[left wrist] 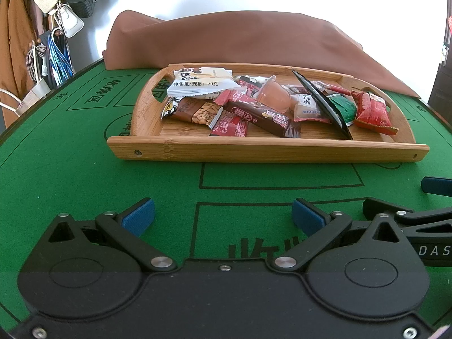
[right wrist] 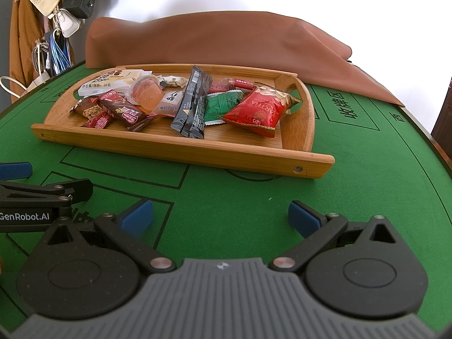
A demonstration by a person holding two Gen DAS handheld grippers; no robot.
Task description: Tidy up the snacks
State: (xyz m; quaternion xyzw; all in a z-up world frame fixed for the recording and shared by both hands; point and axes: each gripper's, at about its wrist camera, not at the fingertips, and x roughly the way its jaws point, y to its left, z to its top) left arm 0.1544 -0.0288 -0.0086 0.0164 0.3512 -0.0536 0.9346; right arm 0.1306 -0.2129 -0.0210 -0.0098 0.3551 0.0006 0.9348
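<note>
A bamboo tray (left wrist: 265, 151) (right wrist: 180, 148) sits on the green felt table and holds several snack packets. Among them are a white packet (left wrist: 197, 83), a peanut bar (left wrist: 195, 113), a brown bar (left wrist: 262, 118) (right wrist: 125, 113), a jelly cup (left wrist: 275, 96) (right wrist: 147, 93), a black sachet (left wrist: 325, 104) (right wrist: 193, 107), a green packet (left wrist: 343, 107) (right wrist: 223, 104) and a red bag (left wrist: 371, 111) (right wrist: 260, 107). My left gripper (left wrist: 223, 216) is open and empty over the felt, short of the tray. My right gripper (right wrist: 220, 214) is open and empty too.
A brown cloth-covered mound (left wrist: 240, 39) (right wrist: 214, 39) rises behind the tray. Bags, a hat and cables hang at the far left (left wrist: 48, 14). The right gripper shows at the right edge of the left view (left wrist: 406, 217), the left gripper at the left edge of the right view (right wrist: 42, 197).
</note>
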